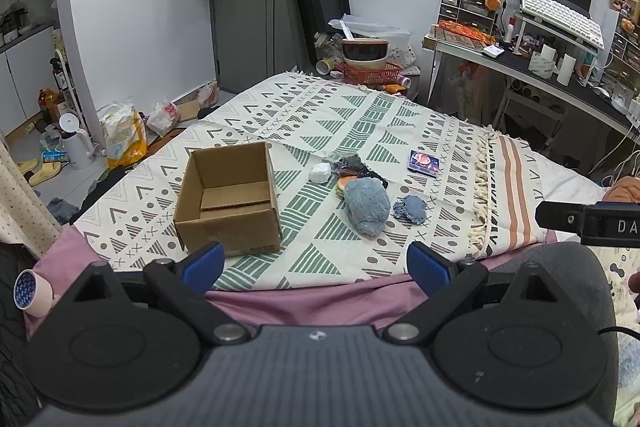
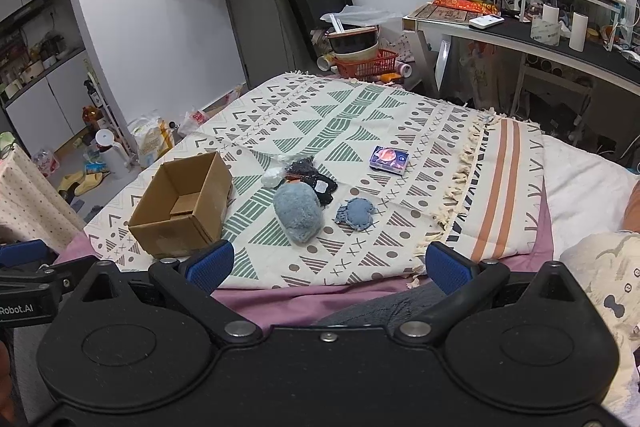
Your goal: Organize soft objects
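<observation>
1. Blue-padded tongs in both my hands: the left gripper (image 1: 314, 267) and the right gripper (image 2: 328, 265) are each spread wide with nothing between the fingers, both hanging over the near edge of the bed.
2. Brown cardboard box (image 1: 228, 197) sits open-topped on the patterned blanket (image 1: 320, 115), off to the left, and looks bare inside apart from its folded flaps.
3. Soft stuff is bunched in the middle of the blanket, right of the box and apart from it. Biggest is the fuzzy blue plush (image 1: 366, 207).
4. Just right of it lies a small denim pouch (image 1: 410, 209), close but not touching as far as I can see.
5. Behind the plush there's a little burger toy (image 1: 343, 185) tucked against it, a white ball (image 1: 321, 172), and a black fabric bundle (image 1: 356, 165). All crowded together.
6. Further right, well apart from the pile, a small purple card box (image 1: 423, 163) lies flat on the blanket.
</observation>
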Tool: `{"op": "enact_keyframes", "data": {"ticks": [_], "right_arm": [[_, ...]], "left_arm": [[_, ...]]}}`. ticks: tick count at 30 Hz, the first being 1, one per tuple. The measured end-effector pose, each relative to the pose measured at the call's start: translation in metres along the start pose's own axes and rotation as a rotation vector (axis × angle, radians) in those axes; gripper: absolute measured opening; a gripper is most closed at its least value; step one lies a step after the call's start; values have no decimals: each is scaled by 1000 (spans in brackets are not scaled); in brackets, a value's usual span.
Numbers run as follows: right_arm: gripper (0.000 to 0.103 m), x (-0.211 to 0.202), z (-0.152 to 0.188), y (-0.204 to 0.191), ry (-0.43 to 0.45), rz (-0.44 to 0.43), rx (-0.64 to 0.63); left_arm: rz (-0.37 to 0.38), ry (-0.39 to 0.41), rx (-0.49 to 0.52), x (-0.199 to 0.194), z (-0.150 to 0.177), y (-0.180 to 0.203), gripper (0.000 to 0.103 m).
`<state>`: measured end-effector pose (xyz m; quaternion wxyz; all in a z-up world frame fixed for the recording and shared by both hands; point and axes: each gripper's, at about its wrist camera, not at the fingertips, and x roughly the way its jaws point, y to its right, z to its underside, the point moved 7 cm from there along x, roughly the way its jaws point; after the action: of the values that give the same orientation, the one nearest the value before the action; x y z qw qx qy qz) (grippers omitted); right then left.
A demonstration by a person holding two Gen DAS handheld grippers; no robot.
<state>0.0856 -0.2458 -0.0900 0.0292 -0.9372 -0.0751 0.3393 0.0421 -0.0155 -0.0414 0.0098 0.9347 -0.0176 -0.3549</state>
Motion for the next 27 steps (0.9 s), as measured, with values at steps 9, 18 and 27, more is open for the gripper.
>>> {"op": "enact_keyframes", "data": {"ticks": [9,18,27], "right_arm": [[103,-5,-2,-5,7,4,-26],[103,-4,-1,-6,6,10,-26],[103,3,-7,-10,9,-6,-14]], "left_arm": [[4,2,-1,0,0,3,97],[4,2,-2,0,1,3,97],[12,24,-1,5,-10,9,97]]}}
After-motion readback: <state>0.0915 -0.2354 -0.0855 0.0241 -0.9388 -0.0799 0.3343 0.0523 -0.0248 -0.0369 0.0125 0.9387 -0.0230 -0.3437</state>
